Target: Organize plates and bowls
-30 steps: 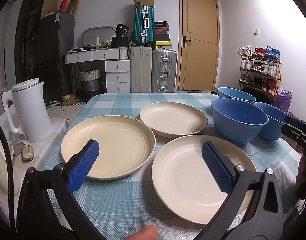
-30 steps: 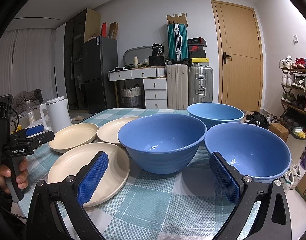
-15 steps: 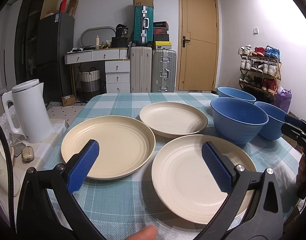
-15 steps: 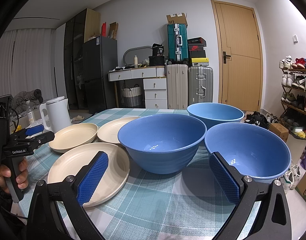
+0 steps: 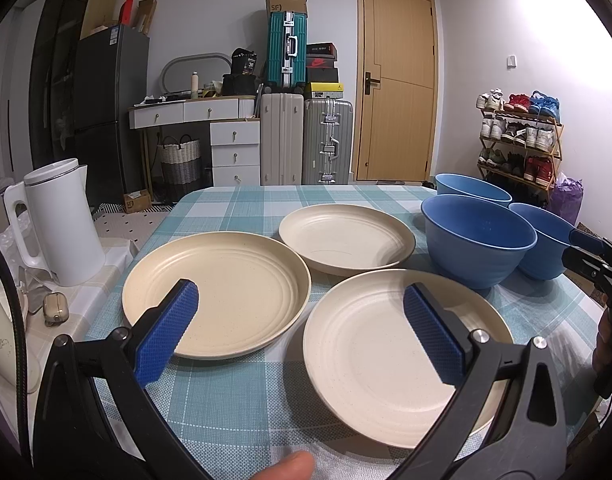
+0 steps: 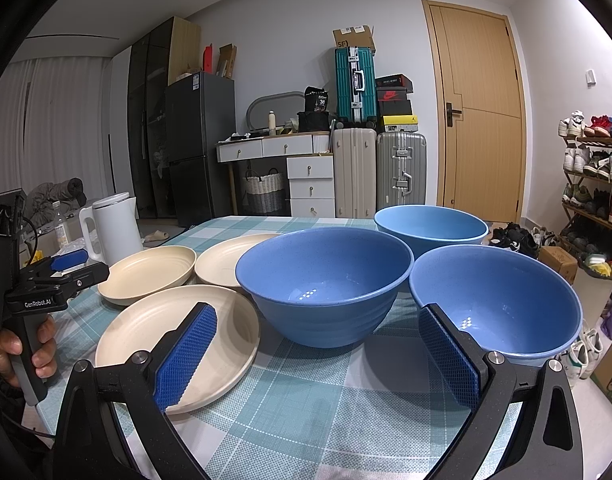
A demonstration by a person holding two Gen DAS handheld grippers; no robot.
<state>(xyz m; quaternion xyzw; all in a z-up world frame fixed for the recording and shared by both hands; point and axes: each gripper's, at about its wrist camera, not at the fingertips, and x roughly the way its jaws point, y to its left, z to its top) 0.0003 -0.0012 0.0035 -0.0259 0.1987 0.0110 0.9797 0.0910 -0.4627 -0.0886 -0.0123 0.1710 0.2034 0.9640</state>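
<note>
Three cream plates lie on the checked tablecloth: a near plate (image 5: 390, 356), a left plate (image 5: 226, 284) and a far plate (image 5: 346, 236). Three blue bowls stand to their right: a middle bowl (image 6: 326, 280), a near right bowl (image 6: 502, 300) and a far bowl (image 6: 430, 228). My left gripper (image 5: 302, 324) is open and empty, hovering over the near edges of the left and near plates. My right gripper (image 6: 318, 356) is open and empty, just before the middle and near right bowls. The left gripper also shows in the right wrist view (image 6: 66, 268).
A white kettle (image 5: 54, 220) stands on a side surface left of the table (image 5: 242, 396). Small items lie beside the kettle (image 5: 54, 308). Suitcases, a desk, a door and a shoe rack stand beyond the table's far edge.
</note>
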